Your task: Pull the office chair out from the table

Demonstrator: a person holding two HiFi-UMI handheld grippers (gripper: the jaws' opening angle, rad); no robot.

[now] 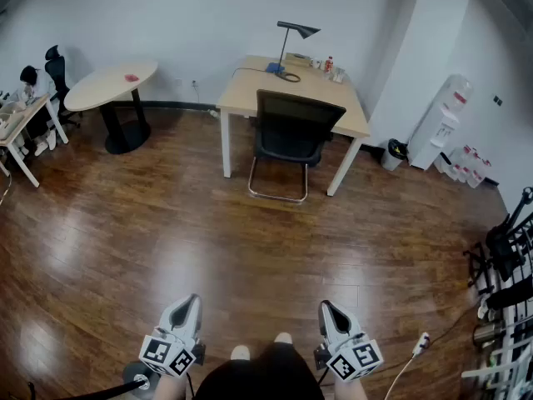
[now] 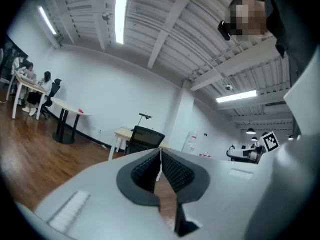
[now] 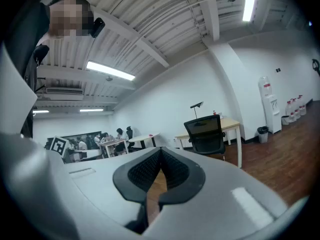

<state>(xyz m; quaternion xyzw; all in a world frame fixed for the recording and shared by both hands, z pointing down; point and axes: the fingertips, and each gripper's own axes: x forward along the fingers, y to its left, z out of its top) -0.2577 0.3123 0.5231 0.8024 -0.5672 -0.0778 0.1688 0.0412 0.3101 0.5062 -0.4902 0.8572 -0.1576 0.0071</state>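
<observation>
Head view: office chair (image 1: pixel 289 136) at 12 o'clock, well apart from both grippers, black backrest facing the camera and standing just at the near edge of the table (image 1: pixel 250 86); seat reaches in under the light wood top; chrome sled base rests on the wood floor (image 1: pixel 208 240) between the white table legs; chair not yet pulled out. Left gripper (image 1: pixel 191 301) low at 7 o'clock, right gripper (image 1: pixel 326 306) low at 5 o'clock, both pointing up-frame toward the chair, neither touching anything. Left gripper view: ribbed black pads meet at the tips, jaws together, nothing between them; chair and table seen far beyond the tips at 12 o'clock. Right gripper view: jaws likewise closed tip to tip and empty; chair beyond at 1 o'clock. On the table top, far side: black desk lamp (image 1: pixel 293 40) and a few small items, too small to tell. Round table (image 1: pixel 108 86) at 10 o'clock; seated person (image 1: pixel 32 86) at a desk at the left edge; water dispenser (image 1: pixel 441 123) and a dark bin (image 1: pixel 394 153) at 2 o'clock.
</observation>
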